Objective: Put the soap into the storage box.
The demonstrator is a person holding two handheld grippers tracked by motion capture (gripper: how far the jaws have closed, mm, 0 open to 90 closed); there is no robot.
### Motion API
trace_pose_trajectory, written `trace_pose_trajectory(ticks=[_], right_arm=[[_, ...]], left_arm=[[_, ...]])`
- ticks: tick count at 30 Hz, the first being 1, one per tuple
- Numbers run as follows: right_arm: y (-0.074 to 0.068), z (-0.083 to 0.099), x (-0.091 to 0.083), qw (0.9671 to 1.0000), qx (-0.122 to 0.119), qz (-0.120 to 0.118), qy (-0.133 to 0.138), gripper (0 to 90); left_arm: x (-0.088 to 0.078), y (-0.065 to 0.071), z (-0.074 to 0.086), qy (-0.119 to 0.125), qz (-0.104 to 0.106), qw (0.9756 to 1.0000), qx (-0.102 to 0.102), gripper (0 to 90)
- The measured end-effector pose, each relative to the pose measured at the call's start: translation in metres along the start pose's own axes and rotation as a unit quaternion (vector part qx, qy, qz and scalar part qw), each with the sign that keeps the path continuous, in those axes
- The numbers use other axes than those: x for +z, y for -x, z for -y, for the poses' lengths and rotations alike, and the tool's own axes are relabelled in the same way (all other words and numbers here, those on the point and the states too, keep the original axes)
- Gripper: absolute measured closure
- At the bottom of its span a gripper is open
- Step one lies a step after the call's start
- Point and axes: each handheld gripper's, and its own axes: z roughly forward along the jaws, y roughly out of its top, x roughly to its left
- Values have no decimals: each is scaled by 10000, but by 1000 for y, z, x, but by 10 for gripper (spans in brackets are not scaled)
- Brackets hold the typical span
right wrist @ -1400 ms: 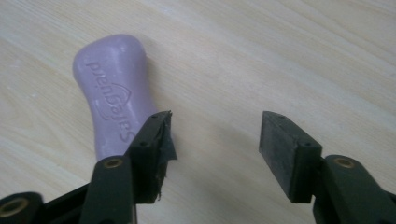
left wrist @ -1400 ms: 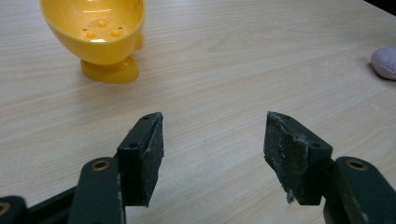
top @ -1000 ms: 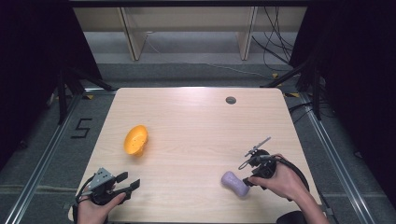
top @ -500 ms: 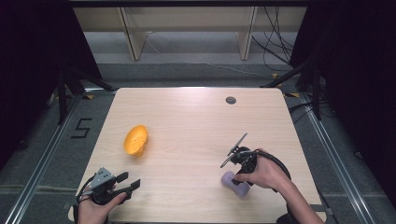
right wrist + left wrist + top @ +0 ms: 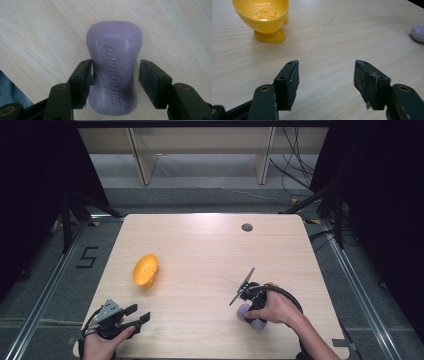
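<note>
A purple soap bar (image 5: 113,75) stamped "Safeguard" lies flat on the wooden table (image 5: 200,250), near the front right. My right gripper (image 5: 115,72) points down over it, open, with its jaws either side of the bar's narrow waist. The left jaw touches the soap and a thin gap remains at the right jaw. In the high view the hand and right gripper (image 5: 248,302) cover most of the soap bar (image 5: 243,310). My left gripper (image 5: 138,313) rests open at the front left corner, holding nothing. A yellow footed cup (image 5: 145,269) stands ahead of it.
The left gripper view shows the yellow cup (image 5: 262,17) at upper left and the soap's end (image 5: 418,33) at the right edge. A dark round hole (image 5: 247,227) sits near the table's far edge. The table's front edge lies close to the soap.
My right gripper has swung left from beside the soap and tipped down over it, so its jaws now straddle the bar. The left gripper has stayed put.
</note>
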Motion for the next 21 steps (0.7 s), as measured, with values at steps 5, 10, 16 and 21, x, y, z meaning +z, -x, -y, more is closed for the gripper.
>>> trace_pose_trajectory(ticks=[5, 10, 16, 21], right_arm=[[-3, -2, 5, 9999, -94, 51, -91, 451], [-6, -2, 7, 9998, -120, 115, -147, 464], [-8, -4, 11, 9990, -230, 278, -248, 490], [-11, -4, 12, 9991, -235, 295, -214, 498]], left_arm=[[1, 0, 0, 29, 24, 10000, -16, 367], [1, 0, 0, 14, 6, 10000, 37, 367], [1, 0, 0, 2, 13, 10000, 54, 369], [1, 0, 0, 7, 15, 10000, 54, 369]])
